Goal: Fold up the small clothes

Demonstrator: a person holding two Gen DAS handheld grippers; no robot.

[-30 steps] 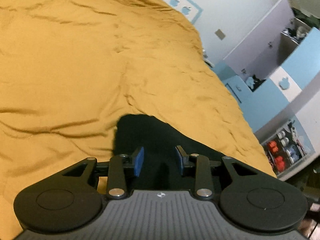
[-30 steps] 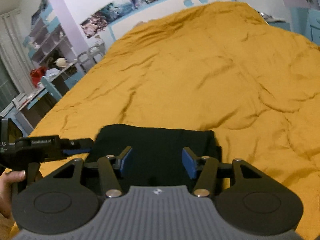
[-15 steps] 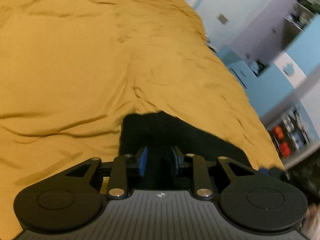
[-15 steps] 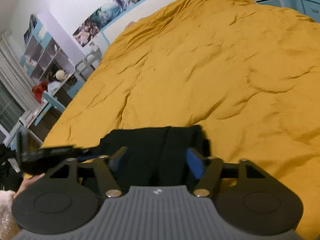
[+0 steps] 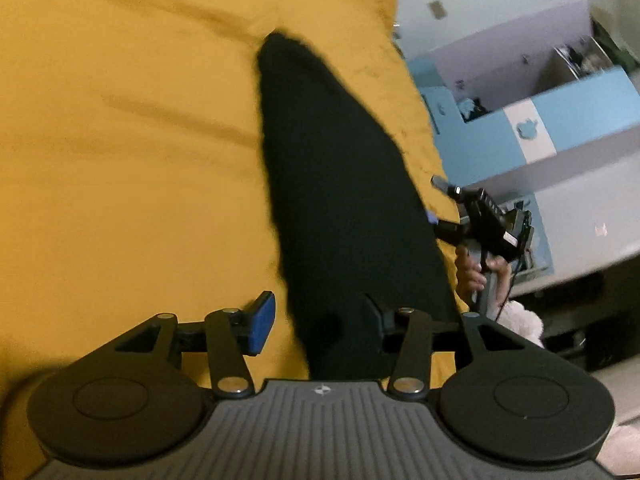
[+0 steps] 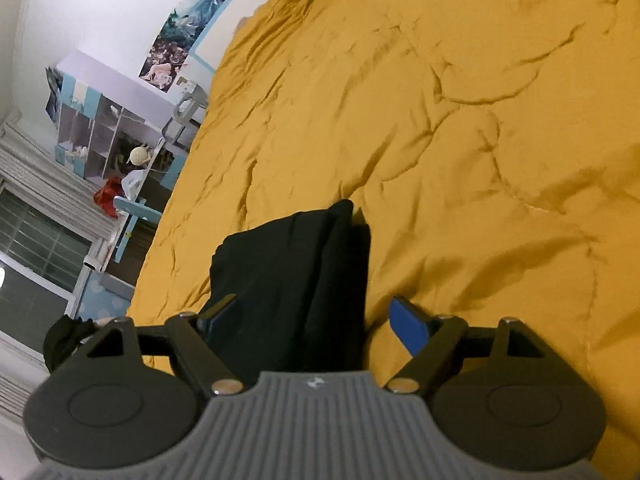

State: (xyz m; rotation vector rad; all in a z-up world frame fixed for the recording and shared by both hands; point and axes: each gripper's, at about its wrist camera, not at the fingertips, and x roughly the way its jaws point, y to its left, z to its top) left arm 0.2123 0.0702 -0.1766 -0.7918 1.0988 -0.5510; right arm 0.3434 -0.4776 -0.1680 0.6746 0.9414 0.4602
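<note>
A black garment (image 5: 340, 184) lies folded into a long strip on the yellow bedspread (image 5: 132, 168). My left gripper (image 5: 316, 318) is at its near end and its jaws are opening. The blue left pad (image 5: 262, 320) stands clear of the cloth, and the right finger lies over the black fabric. In the right wrist view the same garment (image 6: 288, 276) shows folded layers. My right gripper (image 6: 312, 318) straddles its near end, still opening wide, pads off the cloth. In the left wrist view the right gripper (image 5: 472, 216) shows at the bed's edge, held by a hand (image 5: 470, 276).
Blue and lilac cabinets (image 5: 540, 120) stand beyond the bed's right edge. On the other side are a lilac shelf unit (image 6: 100, 120), a blue chair (image 6: 132, 216) and a window (image 6: 36, 264). Posters (image 6: 188, 28) hang on the wall. Wrinkled bedspread (image 6: 460, 120) stretches far ahead.
Both grippers have widened their jaws; the left one was narrow around the cloth half a second ago. The left view has swung, so the garment now runs away as a long strip. The right view has rolled.
</note>
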